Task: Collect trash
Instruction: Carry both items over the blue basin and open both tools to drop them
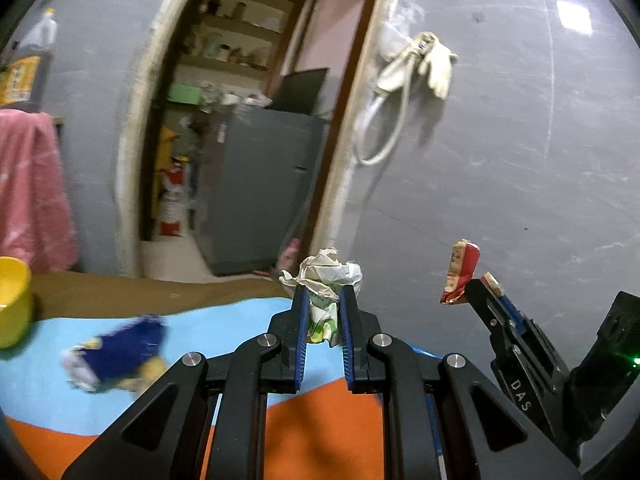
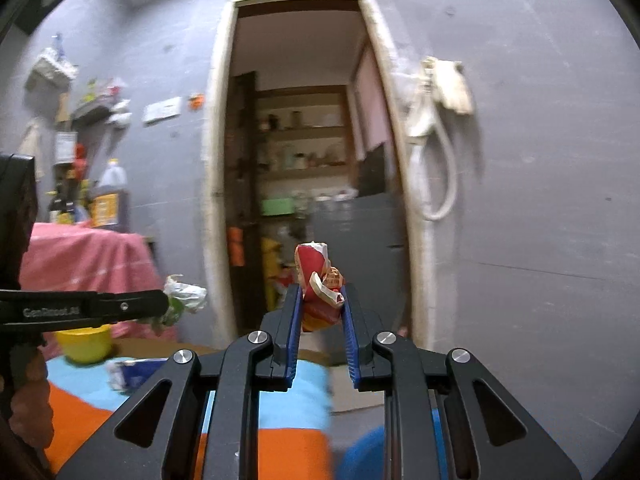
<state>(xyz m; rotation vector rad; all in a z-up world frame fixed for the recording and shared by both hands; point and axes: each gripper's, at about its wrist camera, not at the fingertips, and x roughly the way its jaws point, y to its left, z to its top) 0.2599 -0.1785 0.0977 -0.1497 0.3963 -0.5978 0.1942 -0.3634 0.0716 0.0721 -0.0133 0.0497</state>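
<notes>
My left gripper (image 1: pixel 324 294) is shut on a crumpled white and green wrapper (image 1: pixel 326 276), lifted above the blue and orange mat (image 1: pixel 224 320). In the right wrist view the same wrapper (image 2: pixel 186 296) shows at the tip of the left gripper (image 2: pixel 166 304), at the left. My right gripper (image 2: pixel 320 292) is shut on a crumpled red snack wrapper (image 2: pixel 318 276), held up in front of the doorway. In the left wrist view the red wrapper (image 1: pixel 460 272) and the right gripper (image 1: pixel 474 286) appear at the right. A blue crumpled packet (image 1: pixel 120 350) lies on the mat, blurred.
A yellow bowl (image 1: pixel 12 300) stands at the mat's left edge, beside a stand draped in pink cloth (image 1: pixel 28 184). Behind is a grey wall with an open doorway (image 2: pixel 304 160) to shelves and a grey cabinet (image 1: pixel 260 188). A white hose (image 1: pixel 384 120) hangs on the wall.
</notes>
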